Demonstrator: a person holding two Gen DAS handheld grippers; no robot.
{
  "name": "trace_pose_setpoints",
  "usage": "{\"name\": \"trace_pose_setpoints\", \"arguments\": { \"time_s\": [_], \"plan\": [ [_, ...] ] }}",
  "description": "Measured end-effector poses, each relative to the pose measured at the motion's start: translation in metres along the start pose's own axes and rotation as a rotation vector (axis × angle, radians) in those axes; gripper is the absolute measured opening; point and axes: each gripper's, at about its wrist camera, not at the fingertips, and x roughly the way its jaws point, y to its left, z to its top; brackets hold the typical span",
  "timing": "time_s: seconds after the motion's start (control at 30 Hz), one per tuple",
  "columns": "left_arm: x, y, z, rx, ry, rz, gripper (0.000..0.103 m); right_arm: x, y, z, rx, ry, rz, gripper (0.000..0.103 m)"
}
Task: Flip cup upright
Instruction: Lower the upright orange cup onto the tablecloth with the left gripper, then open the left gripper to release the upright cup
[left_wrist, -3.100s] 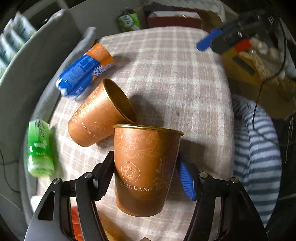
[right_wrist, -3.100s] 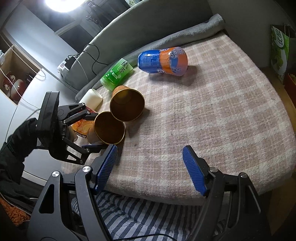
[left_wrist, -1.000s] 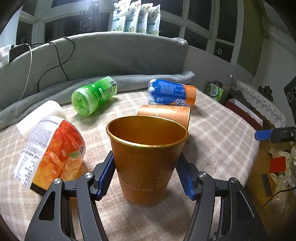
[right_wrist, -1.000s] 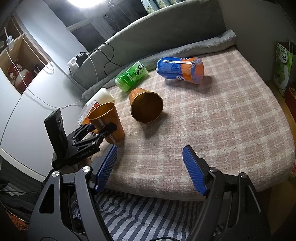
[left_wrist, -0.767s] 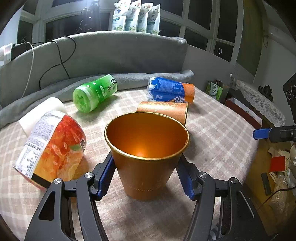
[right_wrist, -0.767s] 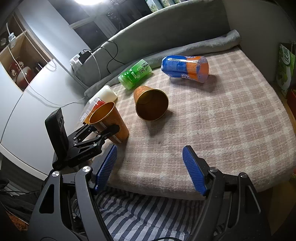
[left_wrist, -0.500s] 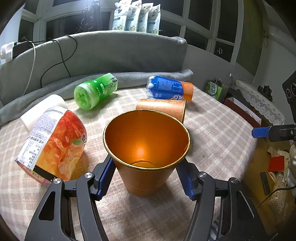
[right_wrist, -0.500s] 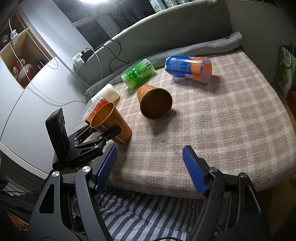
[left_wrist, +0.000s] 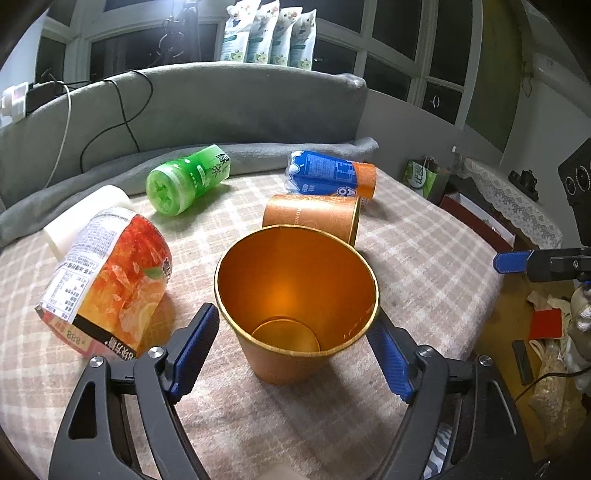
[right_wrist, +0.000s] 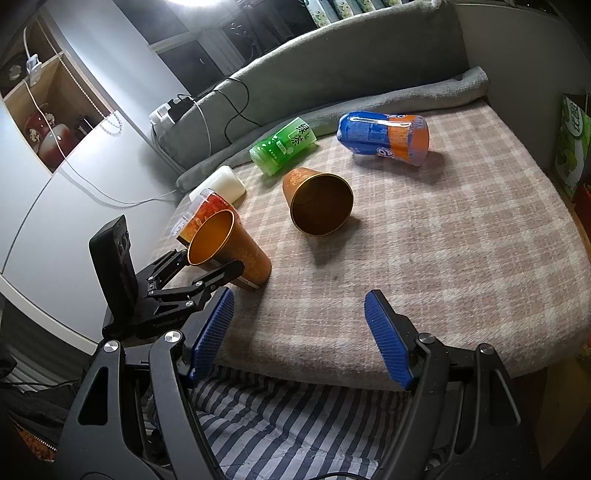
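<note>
Copper cup (left_wrist: 295, 306) base hidden, left hand-held gripper (left_wrist: 295, 350) contact unclear, right hand-held gripper (right_wrist: 299, 332) spread, empty

Two cups (left_wrist: 295, 306) (left_wrist: 312, 218), four packages (left_wrist: 107, 284) (perhaps more).

I can't tell whether the left gripper (left_wrist: 295, 343) pads touch the cup (left_wrist: 295, 295); its wall hides the contact.
</note>
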Motion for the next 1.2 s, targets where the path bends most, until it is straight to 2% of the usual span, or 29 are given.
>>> {"name": "trace_pose_setpoints", "arguments": {
  "time_s": [0.2, 0.4, 0.6, 0.8, 0.83, 0.93, 1.03, 1.2],
  "plan": [
    [-0.010, 0.001, -0.008, -0.010, 0.012, 0.009, 0.080, -0.002, 0.007, 0.000, -0.020, -0.032, -0.015, 0.076],
    [-0.035, 0.006, -0.019, -0.036, -0.013, 0.045, 0.080, -0.003, 0.016, 0.005, -0.048, -0.080, -0.043, 0.076],
    [-0.083, 0.010, -0.020, -0.103, -0.132, 0.127, 0.080, -0.001, 0.032, 0.007, -0.115, -0.145, -0.120, 0.076],
    [-0.123, 0.011, -0.007, -0.162, -0.268, 0.235, 0.080, -0.009, 0.052, 0.009, -0.175, -0.277, -0.212, 0.076],
    [-0.127, 0.011, -0.005, -0.169, -0.284, 0.247, 0.081, -0.011, 0.055, 0.009, -0.178, -0.300, -0.219, 0.077],
    [-0.141, 0.009, 0.000, -0.177, -0.333, 0.297, 0.081, -0.016, 0.064, 0.009, -0.200, -0.369, -0.249, 0.090],
    [-0.154, 0.006, 0.003, -0.166, -0.375, 0.358, 0.081, -0.022, 0.073, 0.006, -0.226, -0.432, -0.291, 0.091],
    [-0.164, 0.001, 0.004, -0.169, -0.418, 0.400, 0.082, -0.031, 0.079, 0.002, -0.236, -0.522, -0.329, 0.103]
  ]
}}
